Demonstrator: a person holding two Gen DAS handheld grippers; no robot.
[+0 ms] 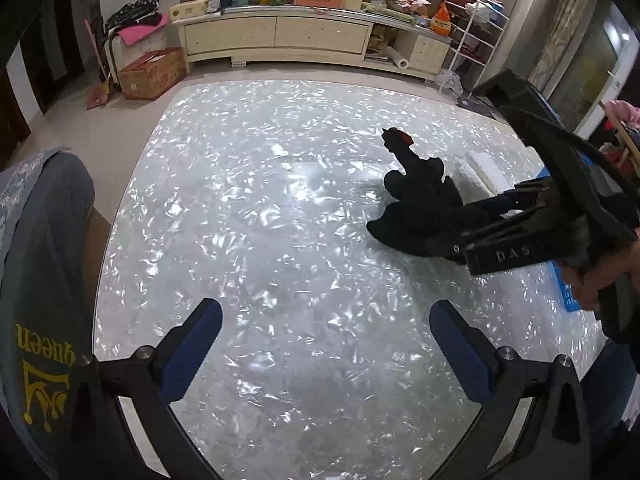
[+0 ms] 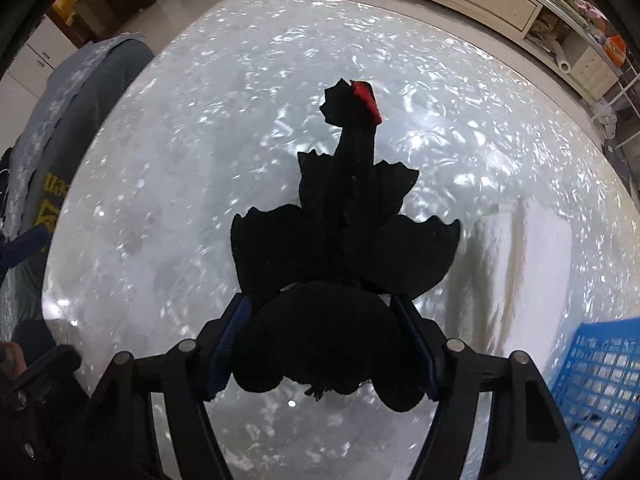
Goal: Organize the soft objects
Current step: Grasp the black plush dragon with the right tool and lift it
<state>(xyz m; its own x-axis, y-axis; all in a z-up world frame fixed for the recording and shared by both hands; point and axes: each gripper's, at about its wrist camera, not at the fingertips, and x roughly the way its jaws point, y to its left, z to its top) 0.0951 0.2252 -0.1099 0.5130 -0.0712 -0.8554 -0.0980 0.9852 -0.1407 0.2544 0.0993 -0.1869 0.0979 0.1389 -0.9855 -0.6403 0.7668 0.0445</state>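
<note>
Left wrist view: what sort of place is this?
Probably a home living room: a long cream cabinet cluttered with household goods, a cardboard box on the floor, and a glossy pearl-patterned table.

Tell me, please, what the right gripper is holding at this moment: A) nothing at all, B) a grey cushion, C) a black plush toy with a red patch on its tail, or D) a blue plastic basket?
C: in the right wrist view the right gripper has its fingers closed against both sides of the black plush toy, while the blue basket sits off to the side, untouched.
</note>
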